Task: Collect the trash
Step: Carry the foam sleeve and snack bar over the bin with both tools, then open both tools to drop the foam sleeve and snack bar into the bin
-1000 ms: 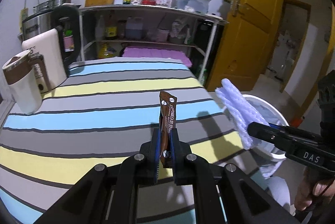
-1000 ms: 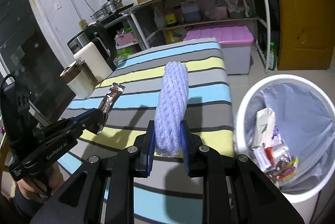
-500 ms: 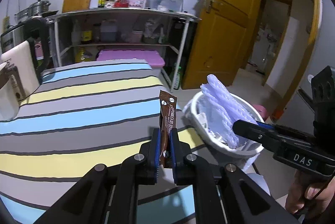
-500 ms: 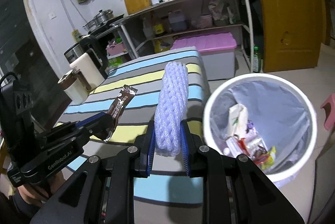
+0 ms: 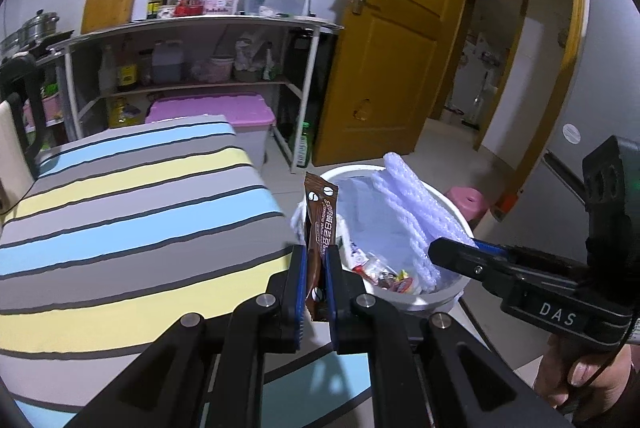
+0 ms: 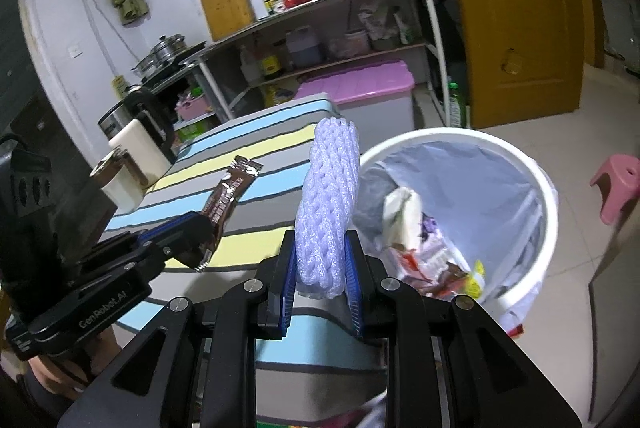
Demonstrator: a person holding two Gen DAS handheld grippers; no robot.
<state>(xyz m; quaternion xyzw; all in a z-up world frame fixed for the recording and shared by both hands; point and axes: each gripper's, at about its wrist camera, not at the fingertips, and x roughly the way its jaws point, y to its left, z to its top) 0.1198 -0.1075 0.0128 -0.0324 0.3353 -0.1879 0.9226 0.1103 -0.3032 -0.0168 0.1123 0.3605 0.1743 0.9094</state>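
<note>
Left gripper (image 5: 315,260) clamps a brown coffee sachet (image 5: 320,224) upright between its blue pads, jaws nearly together; right gripper (image 6: 321,258) squeezes a lavender foam net sleeve (image 6: 328,204), also upright, jaws narrow around it. Both items sit in the air at the table's end, sachet over the near rim of the white trash bin (image 6: 532,172), foam sleeve just beside the bin's left rim in the right wrist view. Bin has a pale liner and holds wrappers and a paper carton. Striped tablecloth (image 5: 132,212) in blue, grey, yellow covers the table to the left. Farther off: metal shelf rack (image 5: 192,28) with bottles, pink-lidded storage box (image 5: 212,112) under it, yellow door (image 5: 396,40), pink stool (image 6: 616,184) on the tiled floor, kettle (image 6: 140,132) at the table's far corner
</note>
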